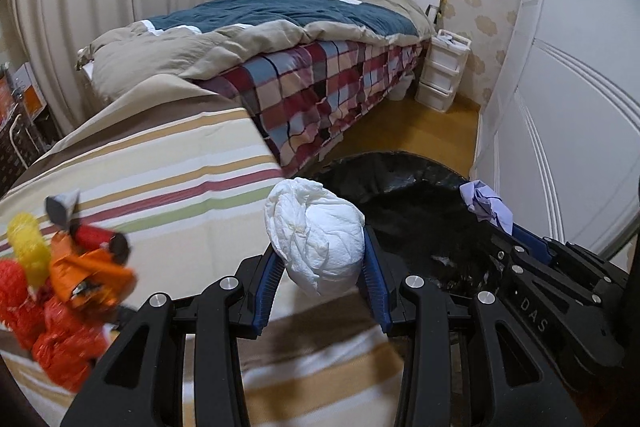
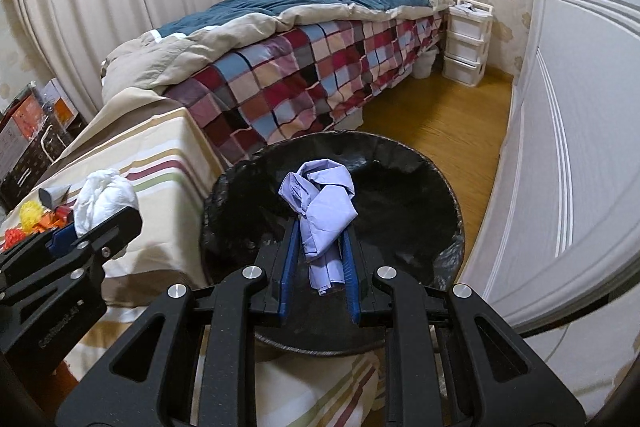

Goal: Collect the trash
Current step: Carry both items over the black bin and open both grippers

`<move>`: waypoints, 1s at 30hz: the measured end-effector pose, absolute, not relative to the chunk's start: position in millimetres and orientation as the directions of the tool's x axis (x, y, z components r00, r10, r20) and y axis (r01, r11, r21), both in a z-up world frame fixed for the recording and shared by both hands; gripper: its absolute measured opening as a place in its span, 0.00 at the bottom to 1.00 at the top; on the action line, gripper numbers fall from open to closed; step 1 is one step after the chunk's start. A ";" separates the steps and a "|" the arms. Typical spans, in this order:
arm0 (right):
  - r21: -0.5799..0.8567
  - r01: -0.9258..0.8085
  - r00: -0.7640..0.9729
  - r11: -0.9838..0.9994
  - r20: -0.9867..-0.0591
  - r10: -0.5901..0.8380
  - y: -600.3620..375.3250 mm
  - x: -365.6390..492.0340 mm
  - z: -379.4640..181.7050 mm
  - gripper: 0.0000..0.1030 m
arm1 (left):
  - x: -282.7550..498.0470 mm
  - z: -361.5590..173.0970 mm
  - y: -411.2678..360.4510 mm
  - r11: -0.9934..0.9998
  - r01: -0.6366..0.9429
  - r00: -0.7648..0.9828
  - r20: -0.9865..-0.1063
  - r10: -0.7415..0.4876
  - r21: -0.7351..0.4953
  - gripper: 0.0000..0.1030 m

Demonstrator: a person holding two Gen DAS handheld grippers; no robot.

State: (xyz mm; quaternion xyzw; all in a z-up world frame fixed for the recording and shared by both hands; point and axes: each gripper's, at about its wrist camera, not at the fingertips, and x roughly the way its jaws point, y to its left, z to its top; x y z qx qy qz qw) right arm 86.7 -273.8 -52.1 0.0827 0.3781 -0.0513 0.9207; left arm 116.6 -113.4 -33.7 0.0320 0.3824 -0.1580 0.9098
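Note:
My left gripper (image 1: 322, 259) is shut on a crumpled white tissue wad (image 1: 316, 239), held over the edge of the striped cloth (image 1: 168, 167), just left of the bin. The same white wad (image 2: 105, 197) shows in the right wrist view at the left. My right gripper (image 2: 320, 247) is shut on a crumpled lilac paper (image 2: 320, 205), which hangs over the open black-lined trash bin (image 2: 420, 187). In the left wrist view the bin (image 1: 420, 195) lies to the right, with the lilac paper (image 1: 486, 205) above its rim.
Red, orange and yellow wrappers and a small grey piece (image 1: 60, 259) lie on the striped cloth at the left. A bed with a checked cover (image 2: 300, 75) stands behind. A white drawer unit (image 2: 466, 41) and a white wardrobe door (image 2: 568, 147) border the wooden floor (image 2: 452, 123).

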 end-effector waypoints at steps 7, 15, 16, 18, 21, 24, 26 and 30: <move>0.130 0.176 0.700 0.976 -0.713 -0.031 -290.1 104.1 -59.7 0.20 | 135.9 -42.5 -138.8 0.945 0.326 0.649 -0.721 -0.243 -0.024 0.39; 0.144 0.190 0.689 0.971 -0.724 -0.028 -301.6 117.7 -68.0 0.20 | 148.2 -50.4 -155.5 0.942 0.334 0.632 -0.741 -0.227 -0.003 0.39; 0.145 0.192 0.689 0.971 -0.724 -0.028 -302.7 118.7 -68.4 0.20 | 149.6 -51.8 -156.8 0.943 0.333 0.629 -0.744 -0.224 -0.002 0.39; 0.147 0.197 0.686 0.969 -0.727 -0.030 -304.7 120.5 -71.3 0.21 | 150.7 -54.2 -157.3 0.944 0.329 0.625 -0.750 -0.218 0.000 0.41; 0.155 0.210 0.682 0.965 -0.731 -0.031 -308.2 121.3 -75.2 0.31 | 150.4 -53.7 -156.1 0.948 0.317 0.626 -0.750 -0.214 -0.005 0.51; 0.158 0.231 0.679 0.960 -0.733 -0.043 -312.1 120.1 -77.5 0.37 | 149.7 -50.5 -151.2 0.954 0.301 0.640 -0.738 -0.214 -0.016 0.68; 0.158 0.238 0.679 0.958 -0.733 -0.048 -313.6 118.4 -77.6 0.39 | 149.3 -49.9 -149.5 0.955 0.296 0.643 -0.736 -0.212 -0.016 0.72; 0.154 0.252 0.683 0.955 -0.728 -0.063 -314.1 112.4 -75.9 0.46 | 145.4 -48.3 -145.0 0.957 0.288 0.648 -0.732 -0.208 -0.017 0.75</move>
